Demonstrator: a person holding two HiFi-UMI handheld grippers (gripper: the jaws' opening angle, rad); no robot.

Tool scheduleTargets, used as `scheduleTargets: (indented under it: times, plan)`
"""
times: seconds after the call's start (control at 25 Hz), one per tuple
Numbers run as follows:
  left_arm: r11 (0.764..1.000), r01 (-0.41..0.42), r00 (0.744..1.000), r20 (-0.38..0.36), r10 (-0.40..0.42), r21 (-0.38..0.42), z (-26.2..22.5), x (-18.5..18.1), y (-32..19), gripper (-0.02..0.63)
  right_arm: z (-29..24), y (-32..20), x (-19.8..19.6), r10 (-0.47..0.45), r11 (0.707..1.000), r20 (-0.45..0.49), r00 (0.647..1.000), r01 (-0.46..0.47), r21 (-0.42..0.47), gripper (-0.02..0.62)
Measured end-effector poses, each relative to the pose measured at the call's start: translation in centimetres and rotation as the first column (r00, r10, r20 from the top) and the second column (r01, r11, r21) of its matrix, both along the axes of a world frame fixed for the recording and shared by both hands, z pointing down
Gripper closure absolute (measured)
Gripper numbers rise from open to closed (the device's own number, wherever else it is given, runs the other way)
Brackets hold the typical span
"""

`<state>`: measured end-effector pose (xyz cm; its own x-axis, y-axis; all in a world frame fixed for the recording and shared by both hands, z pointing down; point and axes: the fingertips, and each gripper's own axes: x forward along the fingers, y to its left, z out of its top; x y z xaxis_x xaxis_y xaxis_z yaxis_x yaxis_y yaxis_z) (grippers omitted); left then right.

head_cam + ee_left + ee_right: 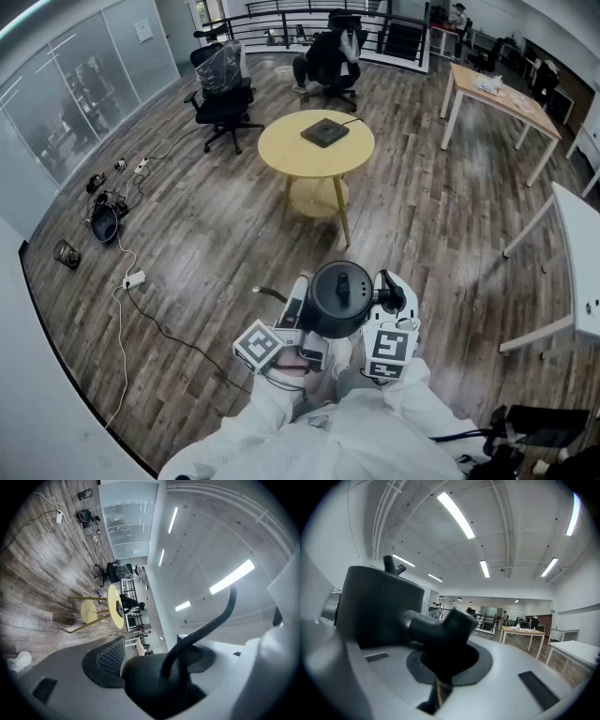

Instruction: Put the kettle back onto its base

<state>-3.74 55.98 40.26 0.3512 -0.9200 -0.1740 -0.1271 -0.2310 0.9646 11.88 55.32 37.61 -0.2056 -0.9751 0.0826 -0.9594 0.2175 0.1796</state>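
Note:
I hold a black kettle (339, 298) close to the body, above the wooden floor. My right gripper (387, 296) is shut on its handle (439, 631), with the kettle's dark body (377, 606) just left of the jaws. On the kettle's left side my left gripper (302, 311) has its jaws spread wide, and a dark part of the kettle (154, 679) lies between the pads. The ribbed pad (107, 660) shows bare, and I cannot tell whether it touches the kettle. The flat black base (324, 132) lies on the round yellow table (281, 150) ahead.
A black office chair (223, 89) stands left of the table, and a person sits on another chair (333, 56) behind it. Cables and a power strip (134, 279) lie on the floor at left. A wooden table (497, 94) and a white table (581, 253) stand on the right.

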Motion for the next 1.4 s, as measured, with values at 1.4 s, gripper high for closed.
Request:
scheduleTargets:
  times: [1.4]
  plan:
    - [0.997, 0.049, 0.999, 0.018, -0.048, -0.055, 0.9, 3.3, -30.1, 0.259, 0.3, -31.3, 3.4, -0.057, 0.998, -0.006, 0.998, 0.057, -0.041, 0.581]
